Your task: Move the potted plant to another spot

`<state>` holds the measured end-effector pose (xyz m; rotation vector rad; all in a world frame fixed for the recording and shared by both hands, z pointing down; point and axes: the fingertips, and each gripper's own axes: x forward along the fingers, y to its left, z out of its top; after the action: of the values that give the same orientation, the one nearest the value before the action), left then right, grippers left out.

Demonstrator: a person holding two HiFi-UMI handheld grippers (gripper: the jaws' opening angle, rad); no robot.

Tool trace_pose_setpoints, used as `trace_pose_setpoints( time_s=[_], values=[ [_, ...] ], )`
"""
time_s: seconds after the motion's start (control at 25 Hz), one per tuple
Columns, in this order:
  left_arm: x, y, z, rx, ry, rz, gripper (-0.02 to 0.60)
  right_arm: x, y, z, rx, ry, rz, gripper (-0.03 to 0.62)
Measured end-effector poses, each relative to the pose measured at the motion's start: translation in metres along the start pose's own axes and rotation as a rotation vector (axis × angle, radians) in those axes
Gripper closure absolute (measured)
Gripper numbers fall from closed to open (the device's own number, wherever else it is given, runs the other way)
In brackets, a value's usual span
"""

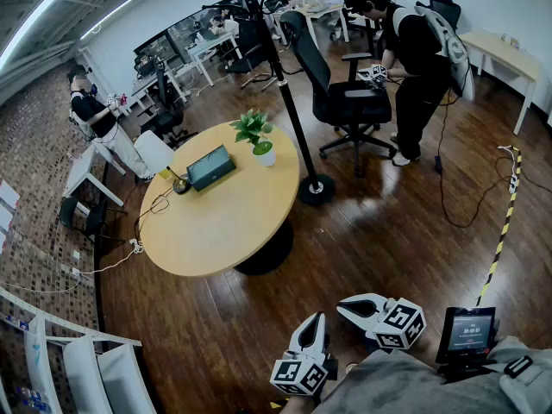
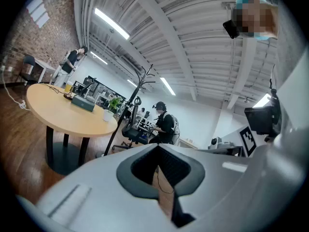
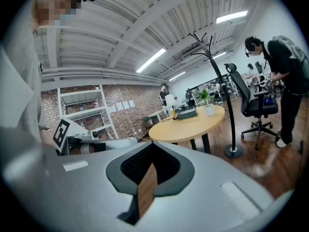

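- Both claws are clenched on nothing: the left gripper (image 1: 315, 322) and right gripper (image 1: 343, 306) hang side by side, well short of the round table (image 1: 216, 231).
- The potted plant (image 1: 258, 139) stands upright at the tabletop's far rim, about eleven o'clock from both claws in the head view. Neither looks clearly nearer.

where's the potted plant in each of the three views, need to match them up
Head view: potted plant upper centre, at the round table's far edge.
Left gripper view: potted plant left of centre, at the table's right end.
Right gripper view: potted plant right of centre, towards the table's right end.
Shared landmark: the black coat stand standing just beside the plant.
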<state>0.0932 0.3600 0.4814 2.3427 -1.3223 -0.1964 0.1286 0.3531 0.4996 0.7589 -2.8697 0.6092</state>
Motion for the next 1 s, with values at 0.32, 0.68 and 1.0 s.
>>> trace_pose_setpoints(
  time_s=[0.32, 0.68, 1.0],
  values=[
    [0.115, 0.048, 0.032, 0.022, -0.007, 0.034, 0.580, 0.043, -0.103, 0.052, 0.003, -0.006, 0.039, 0.594],
    [0.216, 0.082, 0.064, 0.023, -0.006, 0.104, 0.580, 0.078, -0.199, 0.097, 0.025, 0.014, 0.093, 0.594],
    [0.253, 0.126, 0.078, 0.002, 0.006, 0.145, 0.580, 0.119, -0.243, 0.110, 0.053, 0.039, 0.104, 0.594]
  ],
)
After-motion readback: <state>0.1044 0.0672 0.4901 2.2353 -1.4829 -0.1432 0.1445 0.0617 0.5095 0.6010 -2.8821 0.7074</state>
